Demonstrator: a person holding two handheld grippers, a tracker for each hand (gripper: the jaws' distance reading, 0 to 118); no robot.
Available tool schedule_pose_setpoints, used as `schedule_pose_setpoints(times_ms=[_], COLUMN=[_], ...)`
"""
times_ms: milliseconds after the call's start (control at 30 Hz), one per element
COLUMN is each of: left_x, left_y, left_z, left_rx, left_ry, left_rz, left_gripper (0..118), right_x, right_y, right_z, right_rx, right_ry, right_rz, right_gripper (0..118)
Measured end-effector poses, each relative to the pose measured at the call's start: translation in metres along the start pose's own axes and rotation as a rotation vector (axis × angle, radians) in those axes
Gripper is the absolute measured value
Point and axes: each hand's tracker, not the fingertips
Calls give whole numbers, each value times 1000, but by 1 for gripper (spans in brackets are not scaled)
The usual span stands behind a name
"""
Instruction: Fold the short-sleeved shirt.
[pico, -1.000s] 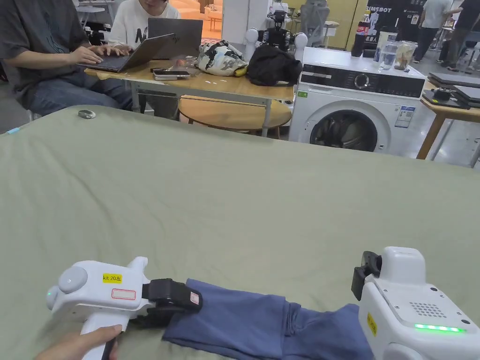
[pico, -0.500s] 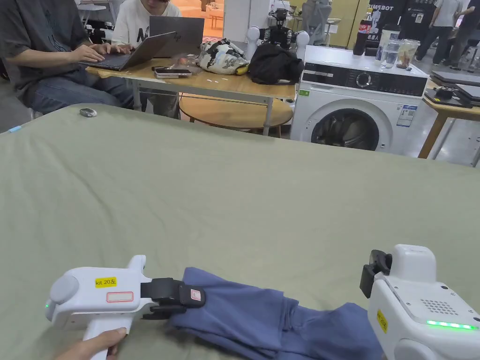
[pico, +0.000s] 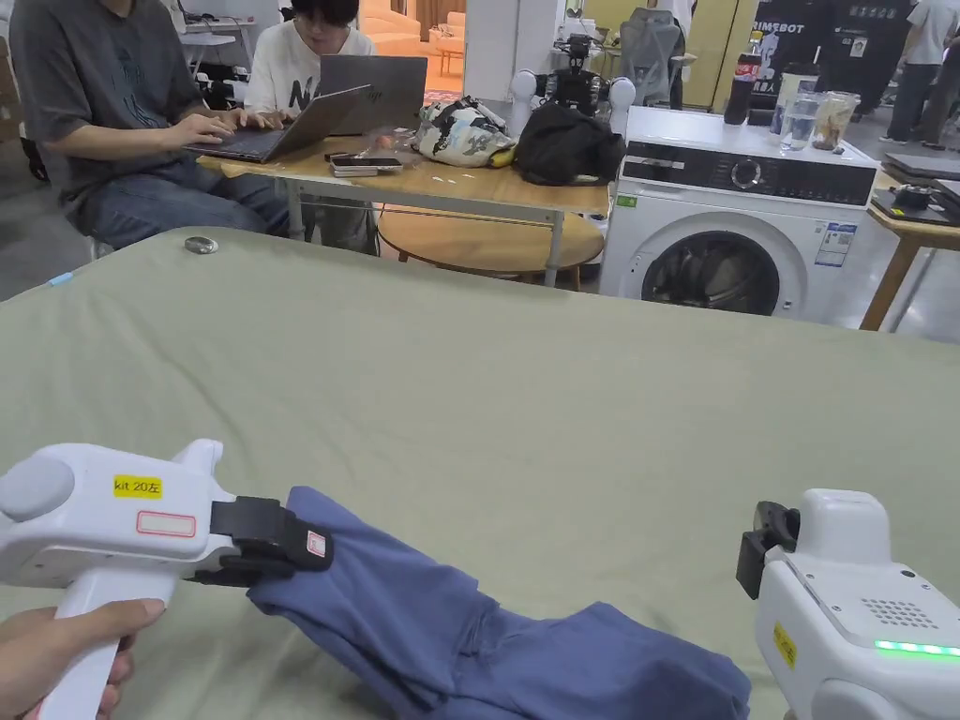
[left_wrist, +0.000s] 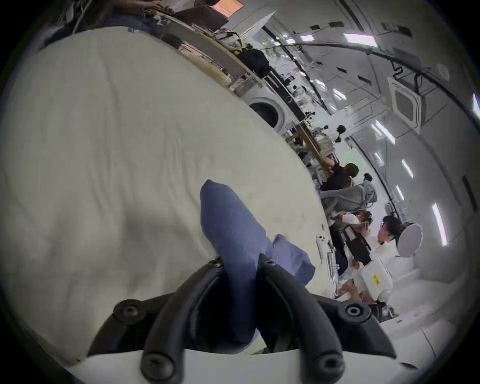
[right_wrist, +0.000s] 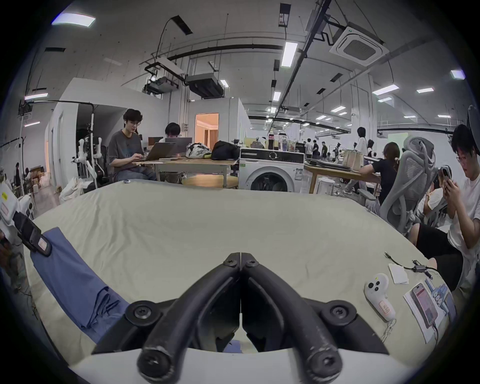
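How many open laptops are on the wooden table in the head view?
2. One grey open laptop sits at the wooden table's left end under a person's hands; a second grey open laptop stands just behind it. Others may be hidden.

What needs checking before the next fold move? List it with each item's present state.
1. Left gripper clamped on the blue shirt: ok, cloth sits between both jaws.
2. Right gripper gripping the shirt: not ok, its jaws meet with no cloth between the tips.
3. Shirt flat for folding: not ok, it is bunched and creased.
4. Green sheet free ahead of the shirt: ok.
5. White controller and phone away from the shirt: ok, they lie at the sheet's right edge.
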Motion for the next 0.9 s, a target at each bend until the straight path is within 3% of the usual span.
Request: schedule_pose_setpoints(times_ms=[233, 400, 767, 833, 867, 900], left_x=[83, 135, 157, 154, 150, 149], left_y=[-1, -14, -69, -74, -73, -73], left_z=[-39, -102, -253, -256, -253, -250], left_rx=[-75, -191, -377, -381, -392, -405], left_ry=[-49, -42, 137, 142, 116, 38], left_rz=[-124, -193, -224, -224, -209, -163], left_gripper=[11, 11, 11, 25, 48, 54], right_x=[6, 16, 50, 54, 55, 56], right_y=[6, 3, -8, -9, -9, -9], right_z=[8, 14, 28, 30, 30, 30], right_rx=[14, 15, 1, -2, -3, -4], right_ry=[-8, -28, -95, -100, -103, -106], right_rz=[7, 16, -20, -23, -24, -23], right_gripper=[0, 0, 0, 0, 0, 0])
